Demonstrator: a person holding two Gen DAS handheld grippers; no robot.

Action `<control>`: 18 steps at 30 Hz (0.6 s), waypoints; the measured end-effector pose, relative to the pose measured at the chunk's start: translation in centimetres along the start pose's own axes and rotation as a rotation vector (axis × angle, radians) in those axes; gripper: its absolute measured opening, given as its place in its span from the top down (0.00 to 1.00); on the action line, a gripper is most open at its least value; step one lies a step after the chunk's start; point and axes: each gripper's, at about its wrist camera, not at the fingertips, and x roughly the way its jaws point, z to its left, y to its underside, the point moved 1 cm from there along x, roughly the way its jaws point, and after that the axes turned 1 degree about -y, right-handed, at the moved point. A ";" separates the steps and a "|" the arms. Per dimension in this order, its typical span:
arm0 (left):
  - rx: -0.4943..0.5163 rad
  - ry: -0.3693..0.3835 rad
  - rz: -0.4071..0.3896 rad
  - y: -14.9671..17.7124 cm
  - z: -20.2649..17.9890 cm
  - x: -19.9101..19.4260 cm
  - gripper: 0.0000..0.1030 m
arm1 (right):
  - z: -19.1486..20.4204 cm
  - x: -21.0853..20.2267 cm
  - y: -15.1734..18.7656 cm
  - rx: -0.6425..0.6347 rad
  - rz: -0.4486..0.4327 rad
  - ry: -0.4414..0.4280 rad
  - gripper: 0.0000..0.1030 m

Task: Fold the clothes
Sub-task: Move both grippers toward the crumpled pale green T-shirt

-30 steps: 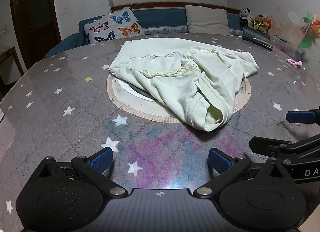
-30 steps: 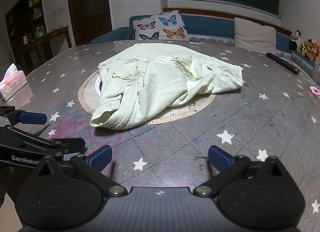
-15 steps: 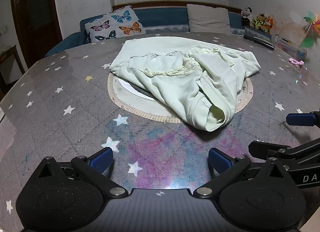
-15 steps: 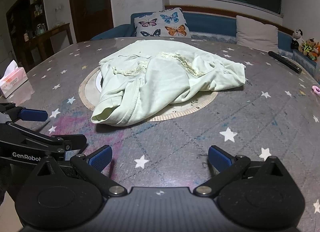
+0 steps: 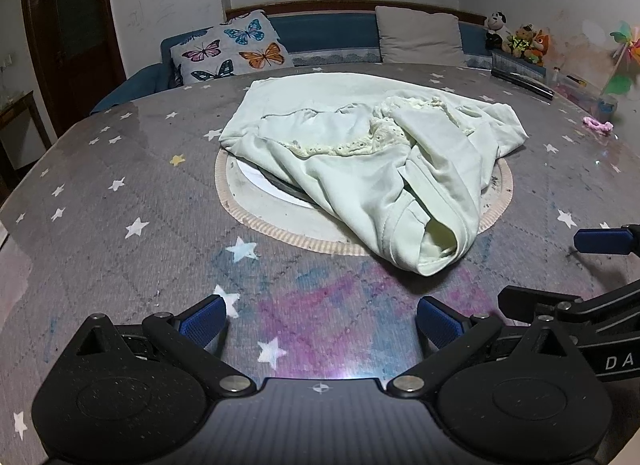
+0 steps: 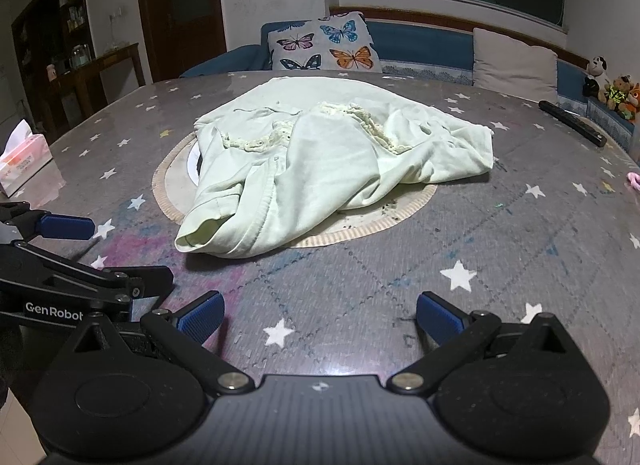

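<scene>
Clothes are untouched by my jaws: my left gripper (image 5: 320, 323) and right gripper (image 6: 318, 319) both gape wide and empty at the bottom of each frame, low over the star-patterned tabletop (image 5: 120, 233). Beyond them, mid-frame, the pale green garment (image 5: 372, 157) lies crumpled over a round mat (image 5: 280, 225). A butterfly pillow (image 6: 324, 45) sits at upper centre.

Left gripper (image 5: 320, 323): matte black linkage body, 2 blue ribbed fingertip pads (image 5: 202, 321), silver pivot screws. Right gripper (image 6: 318, 319): identical build. Beside it, the left unit's side arm carries white "GenRobot" lettering.
</scene>
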 end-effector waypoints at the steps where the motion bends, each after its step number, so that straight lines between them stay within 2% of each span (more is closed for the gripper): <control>1: 0.000 -0.001 0.000 -0.1 0.0 0.1 0.00 | 0.0 0.0 0.0 0.000 0.000 0.000 0.00; 18: -0.010 -0.012 -0.001 -1.6 0.7 1.0 0.00 | -0.1 1.0 -1.1 -0.010 0.007 -0.009 0.00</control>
